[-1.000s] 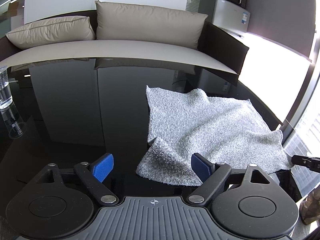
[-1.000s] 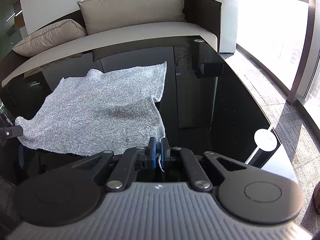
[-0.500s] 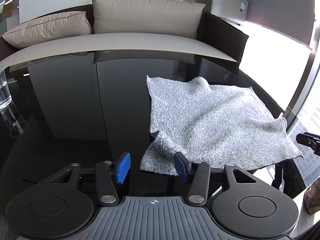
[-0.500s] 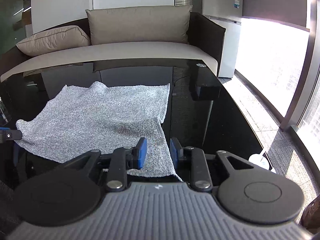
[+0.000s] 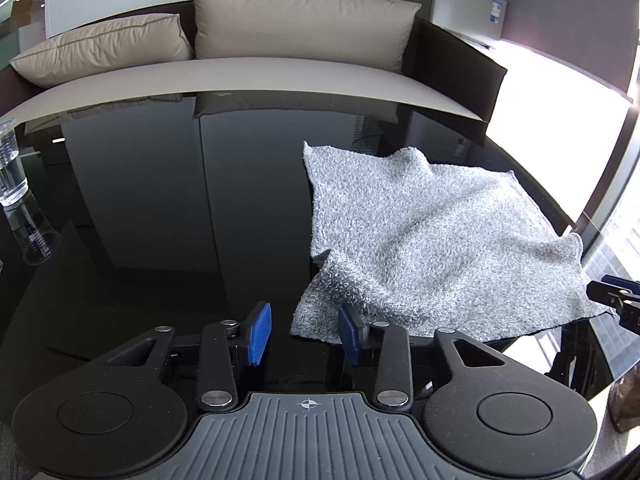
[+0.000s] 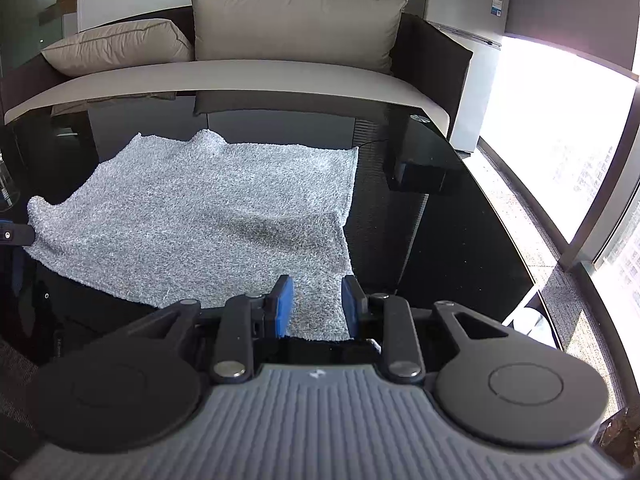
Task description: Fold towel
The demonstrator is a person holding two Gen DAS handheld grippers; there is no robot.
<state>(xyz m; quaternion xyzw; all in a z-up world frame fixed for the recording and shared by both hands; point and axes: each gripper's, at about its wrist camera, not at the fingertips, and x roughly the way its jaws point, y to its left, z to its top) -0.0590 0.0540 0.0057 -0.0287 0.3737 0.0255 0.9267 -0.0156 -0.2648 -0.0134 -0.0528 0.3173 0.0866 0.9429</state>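
Observation:
A grey terry towel point(image 5: 432, 240) lies spread and rumpled on a glossy black table point(image 5: 160, 220); its near left corner is bunched up. My left gripper point(image 5: 305, 334) is open, its blue pads just short of that corner, the right pad touching the towel's edge. In the right wrist view the towel point(image 6: 208, 220) fills the middle left. My right gripper point(image 6: 316, 306) is open, its pads either side of the towel's near right corner. The right gripper's tips also show at the left wrist view's right edge point(image 5: 612, 296).
A clear glass of water point(image 5: 10, 164) stands at the table's far left. A sofa bench with two beige cushions point(image 5: 300, 20) runs behind the table. A small fridge point(image 6: 468, 32) stands at the back right, by bright windows. The table's right edge point(image 6: 508, 216) is close.
My right gripper was shut on the towel's near right corner and has opened, letting it drop. My left gripper has narrowed somewhat and drawn back from the towel's near left corner.

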